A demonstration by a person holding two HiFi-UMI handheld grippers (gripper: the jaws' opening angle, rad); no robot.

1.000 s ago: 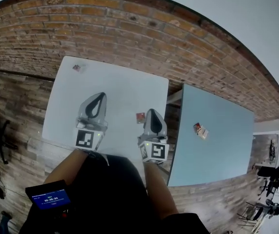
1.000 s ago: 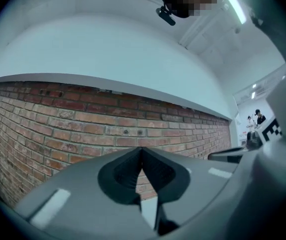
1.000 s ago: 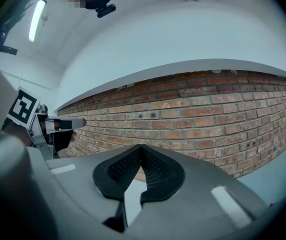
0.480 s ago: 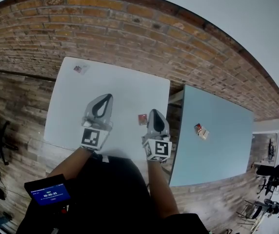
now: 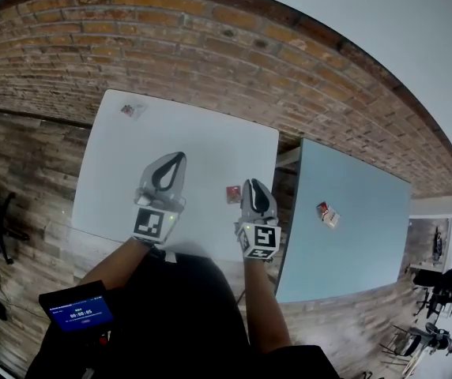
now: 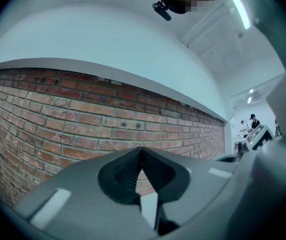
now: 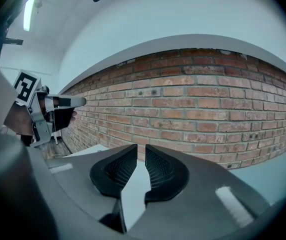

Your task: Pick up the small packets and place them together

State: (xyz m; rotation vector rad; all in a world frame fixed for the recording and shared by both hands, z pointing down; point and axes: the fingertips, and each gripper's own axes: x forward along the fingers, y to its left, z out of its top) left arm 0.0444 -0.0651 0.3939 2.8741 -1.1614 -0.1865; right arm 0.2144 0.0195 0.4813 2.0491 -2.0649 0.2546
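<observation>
- Small packets, three: red packet [image 5: 232, 194] on the white table [image 5: 202, 144], just left of the right tongs [image 5: 255, 186]; second packet [image 5: 131, 110] at its far-left corner; third packet [image 5: 326, 213] on the blue table [image 5: 360, 235].
- Left tongs [image 5: 175, 159] pressed together, empty; right tongs slightly apart, just been opening, nothing between.

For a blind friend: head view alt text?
The right hand-held gripper, empty jaws just opening, is beside a red packet on a white table; the left hand-held gripper is shut. More packets lie on a blue table.

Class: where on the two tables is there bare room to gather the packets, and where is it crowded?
White table: bare from the far-left corner packet to the red packet near its right edge. Blue table: bare except the packet pair. Tightest by the red packet.
</observation>
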